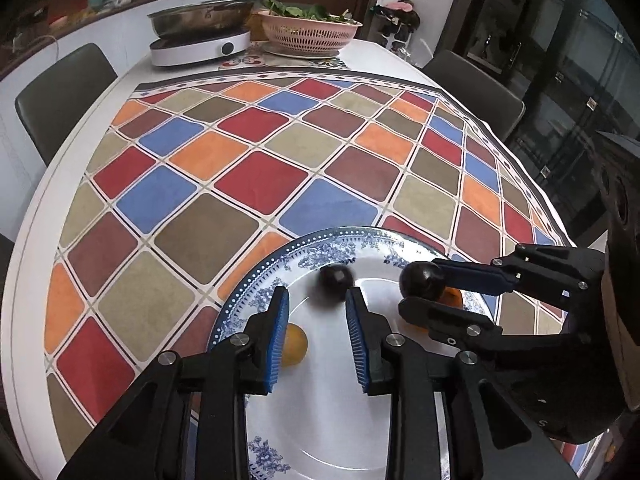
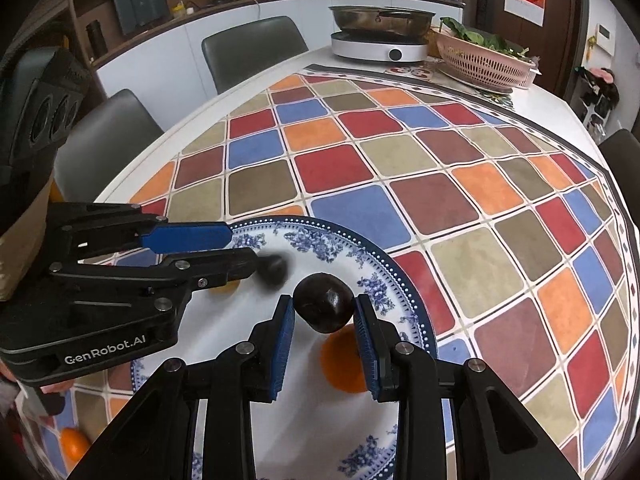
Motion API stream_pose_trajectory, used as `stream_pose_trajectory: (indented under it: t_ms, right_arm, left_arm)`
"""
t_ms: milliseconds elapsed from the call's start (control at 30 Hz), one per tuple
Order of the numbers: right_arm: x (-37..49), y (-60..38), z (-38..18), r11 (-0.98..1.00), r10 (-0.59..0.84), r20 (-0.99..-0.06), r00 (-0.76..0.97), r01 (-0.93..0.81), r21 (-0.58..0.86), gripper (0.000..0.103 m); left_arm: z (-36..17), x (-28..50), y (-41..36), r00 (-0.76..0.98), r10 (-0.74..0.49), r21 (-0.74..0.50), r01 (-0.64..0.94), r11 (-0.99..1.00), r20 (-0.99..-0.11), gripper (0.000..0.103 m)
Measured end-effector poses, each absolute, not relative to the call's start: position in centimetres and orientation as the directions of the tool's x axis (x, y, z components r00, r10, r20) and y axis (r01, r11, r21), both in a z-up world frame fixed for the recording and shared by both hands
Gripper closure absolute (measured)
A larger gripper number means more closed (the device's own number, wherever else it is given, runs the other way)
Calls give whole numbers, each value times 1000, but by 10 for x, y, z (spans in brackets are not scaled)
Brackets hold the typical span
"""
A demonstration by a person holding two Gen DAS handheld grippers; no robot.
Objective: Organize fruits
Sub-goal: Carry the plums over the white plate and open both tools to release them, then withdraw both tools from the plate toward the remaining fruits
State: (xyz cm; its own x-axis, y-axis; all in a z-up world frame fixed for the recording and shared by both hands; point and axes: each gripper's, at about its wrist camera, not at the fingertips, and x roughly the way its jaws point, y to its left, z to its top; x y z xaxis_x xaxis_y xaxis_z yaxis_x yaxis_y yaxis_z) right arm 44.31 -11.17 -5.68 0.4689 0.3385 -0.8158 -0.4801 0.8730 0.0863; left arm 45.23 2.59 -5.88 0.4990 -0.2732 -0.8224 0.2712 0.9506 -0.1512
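Note:
A blue-and-white plate (image 1: 320, 412) (image 2: 384, 280) lies on the checkered cloth. My left gripper (image 1: 317, 300) (image 2: 240, 248) is open above it; a blurred dark plum (image 1: 335, 280) (image 2: 274, 270) sits free just past its fingertips. My right gripper (image 2: 324, 306) (image 1: 416, 286) is shut on a second dark plum (image 2: 323, 306) (image 1: 420, 280) and holds it over the plate. An orange (image 2: 342, 364) (image 1: 454, 296) lies on the plate under the right gripper. Another orange fruit (image 1: 295, 344) (image 2: 224, 288) lies on the plate by the left finger.
A loose orange (image 2: 72, 446) lies on the cloth at the near left. At the table's far end stand an induction cooker (image 1: 200, 48) (image 2: 380, 50) with a steel pan and a pink basket (image 1: 310, 34) (image 2: 482, 64) of greens. Dark chairs (image 1: 64, 96) (image 2: 256, 52) ring the table.

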Motion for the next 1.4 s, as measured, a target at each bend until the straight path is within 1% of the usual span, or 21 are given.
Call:
stream_pose_trajectory:
  t_ms: [100,167,300,333,367,433,600,767,800,867,1000,1233,1333,1400]
  right_arm:
    - [442,-115,-57,877,336,-817,468,-472,90,71]
    - [439,-117,-56,879,337,-816,470,-468,94,71]
    - [432,-118,-51,876,340,-808,480,-474,88,71]
    - [430,-118,-49,875,340,-806,484,-477,84,69]
    - [430,-118,-47,876,339,-804,488,-476,80,60]
    - [426,-119,-42,880,333,-795,507,-470,68,55]
    - [411,-122,-25,883,334,-775,536,-466,58,55]
    - [387,-130,-5,898,325,-749,577,-436,54,54]
    - [382,-131,-1,899,327,-743,584,-434,54,55]
    - [370,-134,6,903,326,-733,597,-426,55,54]
    - [344,-142,21,905,338,-706,622,-420,63,54]
    - [302,-149,40,914,332,-664,670,-404,49,54]
    - [281,-150,47,915,320,-646,694,-402,21,54]
    - [271,-150,49,919,311,-641,702,-395,12,52]
  left_arm:
    - [-54,448,26,513,-253,-128,266,955,-820,72]
    - [-50,443,27,523,-245,-118,264,957,-816,70]
    - [-40,433,29,544,-230,-101,256,961,-807,67]
    - [-36,428,31,551,-234,-107,252,962,-801,67]
    - [-33,426,32,553,-234,-109,250,962,-799,67]
    - [-27,419,34,568,-223,-101,238,966,-792,66]
    - [-8,396,35,611,-191,-64,224,973,-768,62]
    - [10,368,34,640,-200,-66,228,971,-742,61]
    - [15,359,33,652,-202,-62,231,971,-731,60]
    - [22,346,31,669,-196,-50,232,971,-717,55]
    - [33,317,28,693,-199,-38,241,970,-693,54]
    - [52,269,24,731,-212,-38,247,968,-648,43]
    - [57,254,22,738,-218,-44,248,968,-639,42]
    - [59,244,22,738,-229,-53,253,966,-635,42]
